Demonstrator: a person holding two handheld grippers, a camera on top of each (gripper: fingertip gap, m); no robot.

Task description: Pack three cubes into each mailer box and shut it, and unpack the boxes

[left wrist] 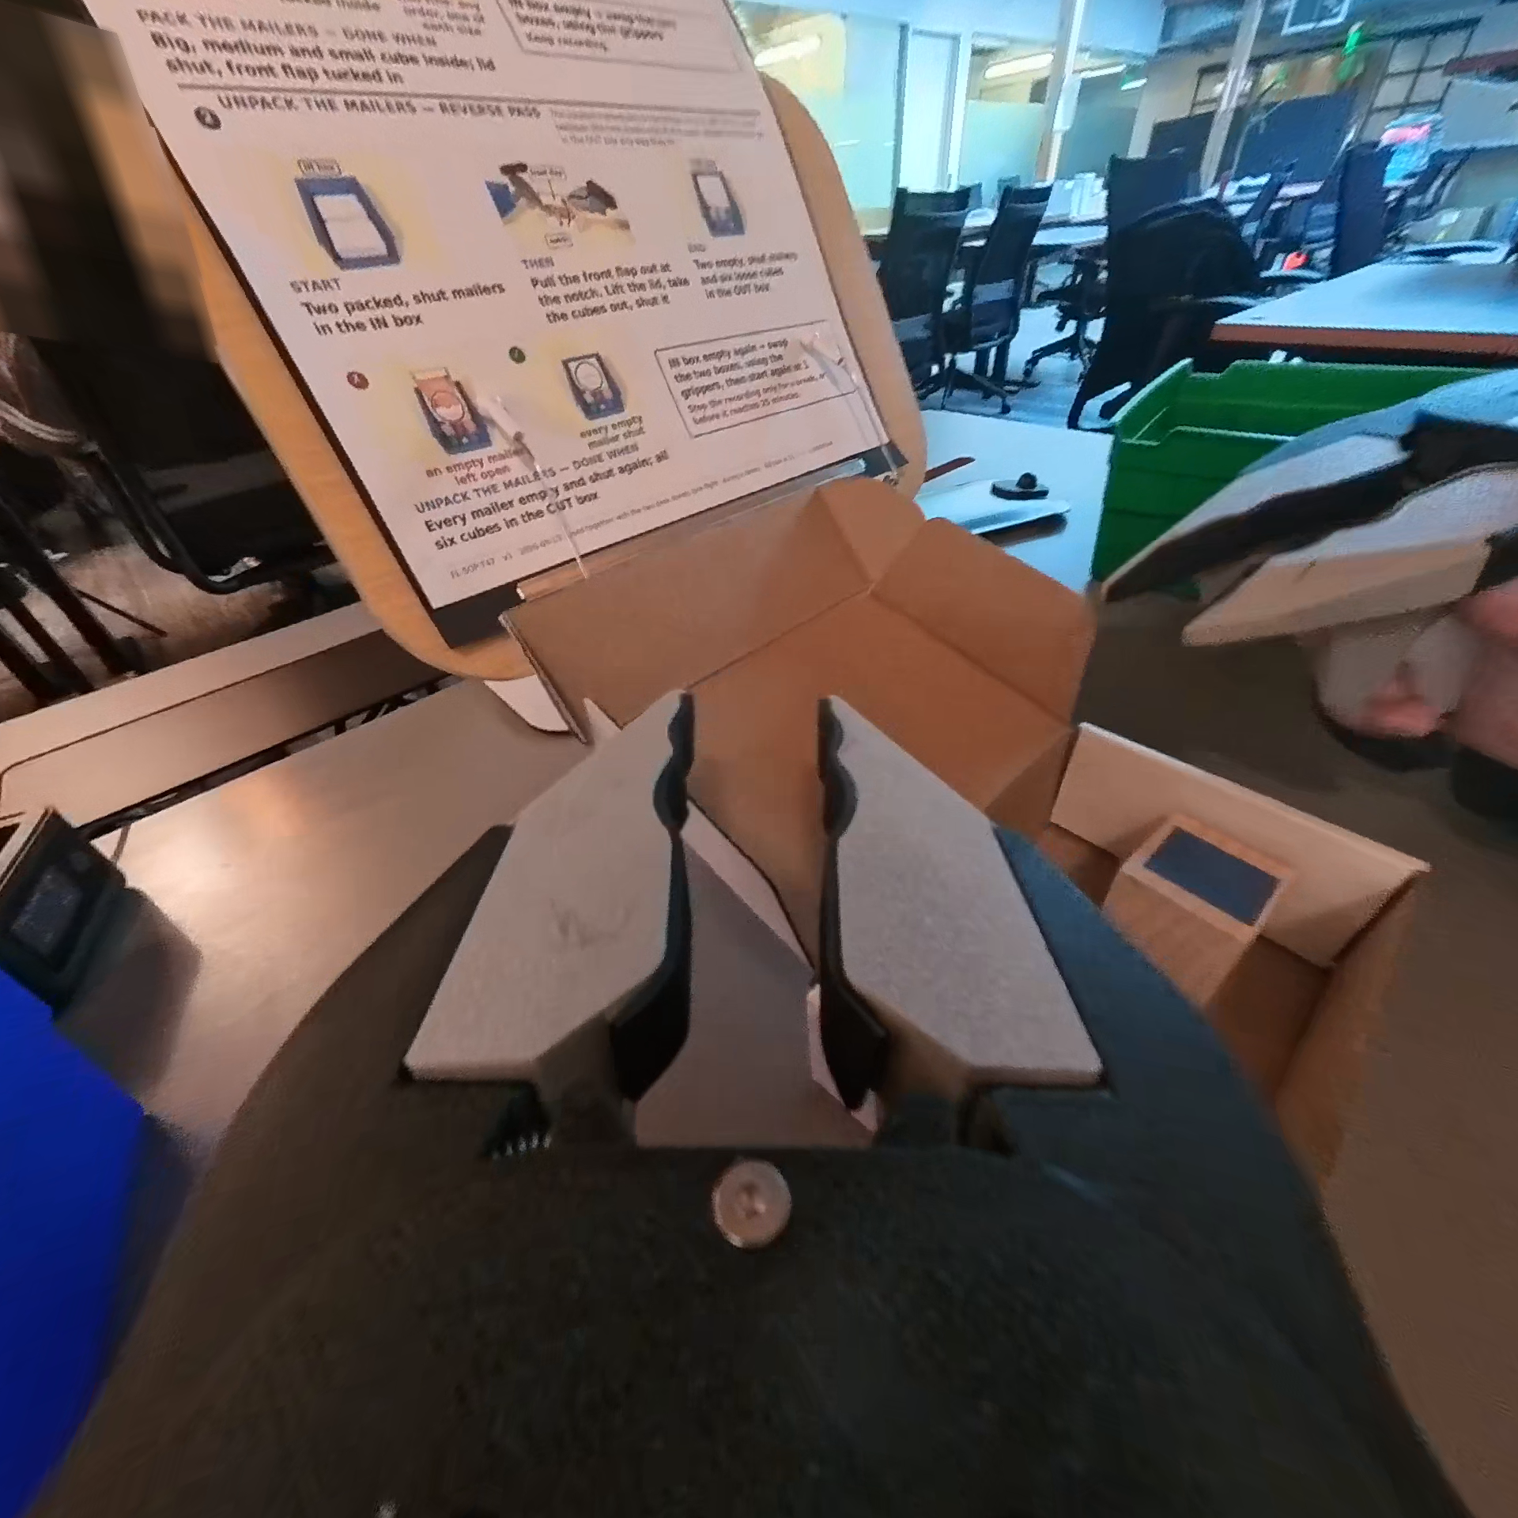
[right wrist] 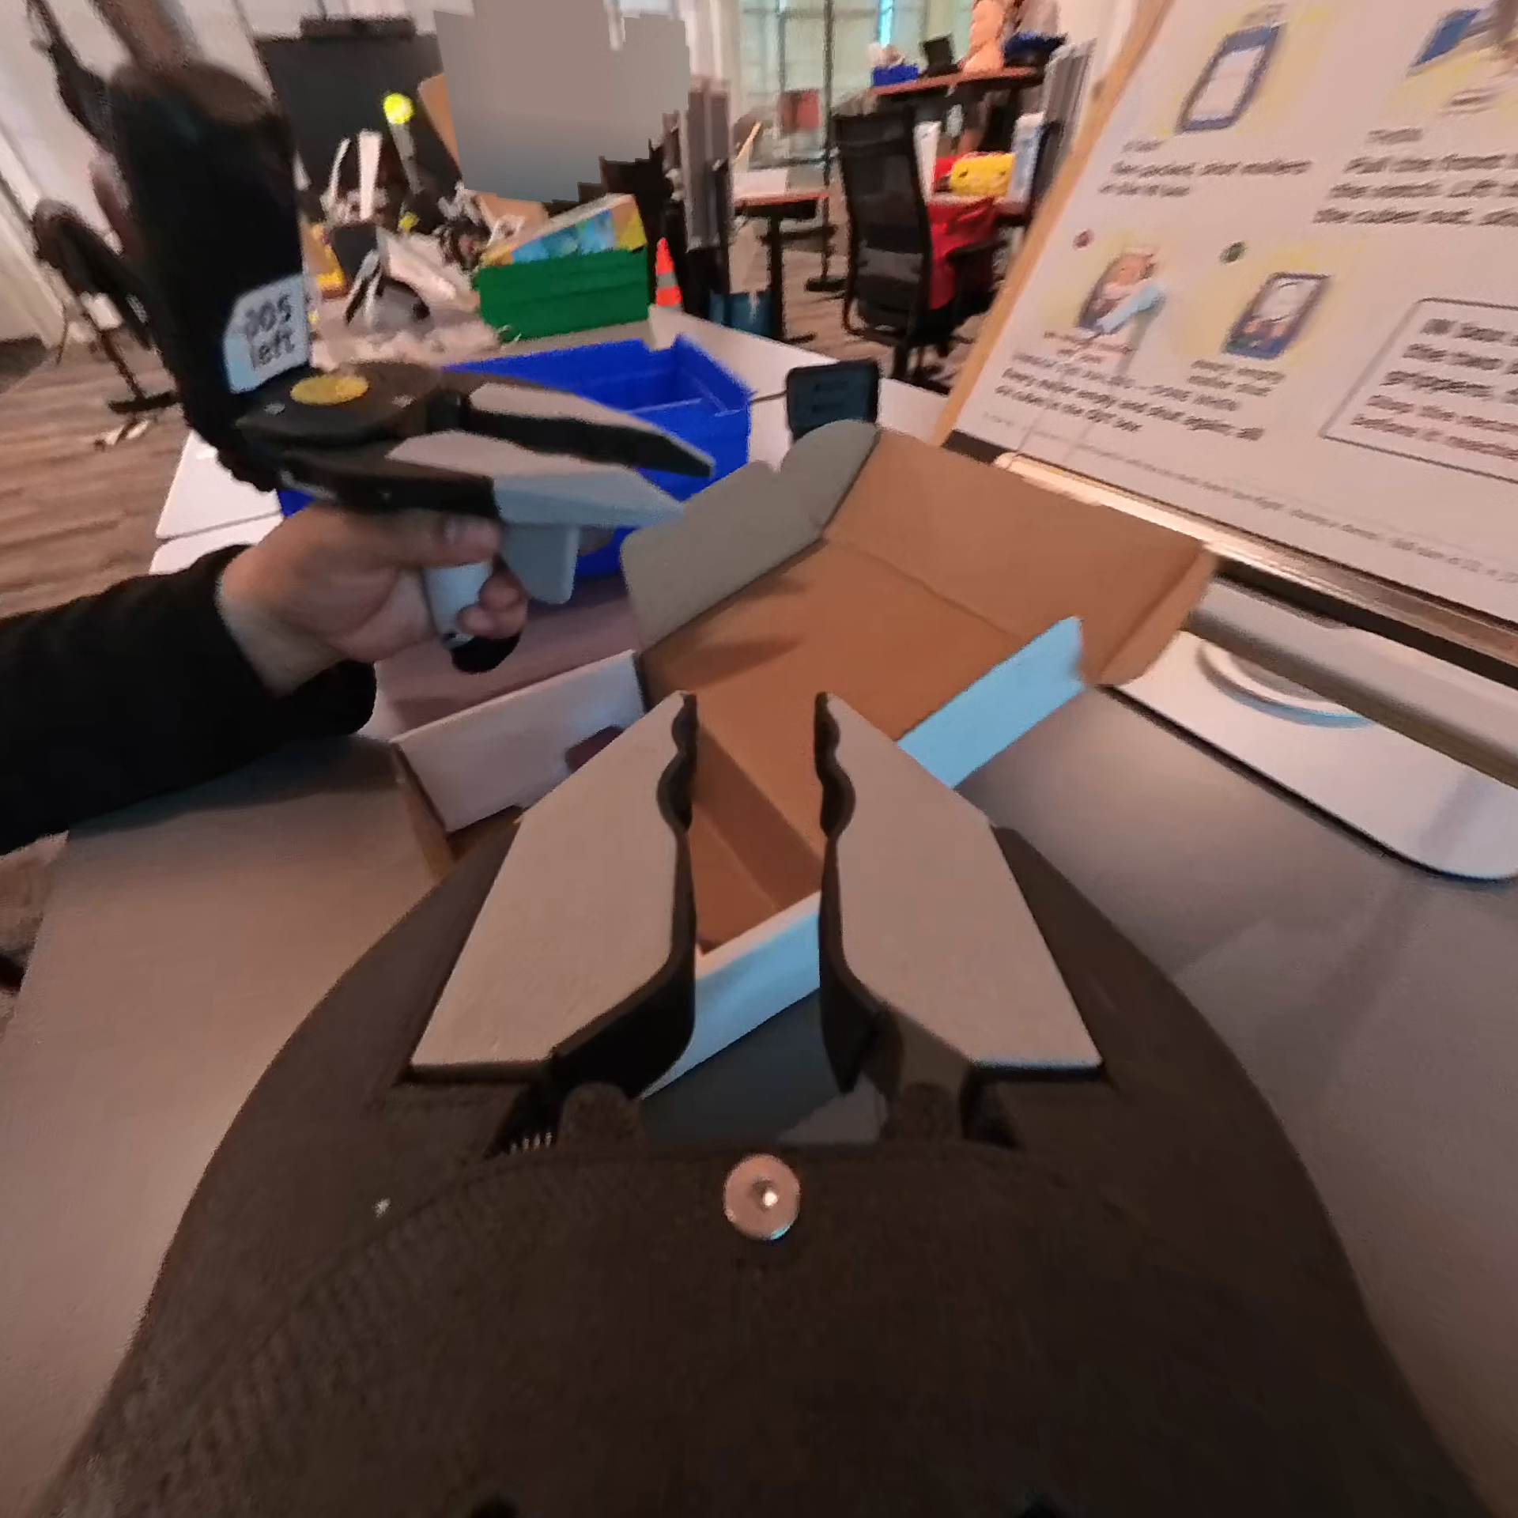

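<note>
A cardboard mailer box (left wrist: 1363,945) stands open on the table, its lid (left wrist: 821,624) raised. Inside it in the left wrist view is a wooden cube (left wrist: 1207,883) with a blue top. My left gripper (left wrist: 752,715) is open and empty, above the box's left part and in front of the lid. My right gripper (right wrist: 752,715) is open and empty, over the box's (right wrist: 509,747) near corner and pointing into its brown inside. A dark red patch (right wrist: 595,743) shows inside the box, partly hidden by my finger. Each gripper shows in the other's view: the right (left wrist: 1150,591), the left (right wrist: 682,485), held by a hand (right wrist: 353,583).
An instruction board (left wrist: 509,328) on a stand rises right behind the box; it also shows in the right wrist view (right wrist: 1314,287). A blue bin (right wrist: 657,386) sits to the left, a green bin (left wrist: 1232,427) to the right. A small black device (left wrist: 49,912) lies at the left. There is about 12 cm between the tips of the two grippers. My right tips are about 40 cm from the small black device (left wrist: 49,912), my left tips only 25 cm.
</note>
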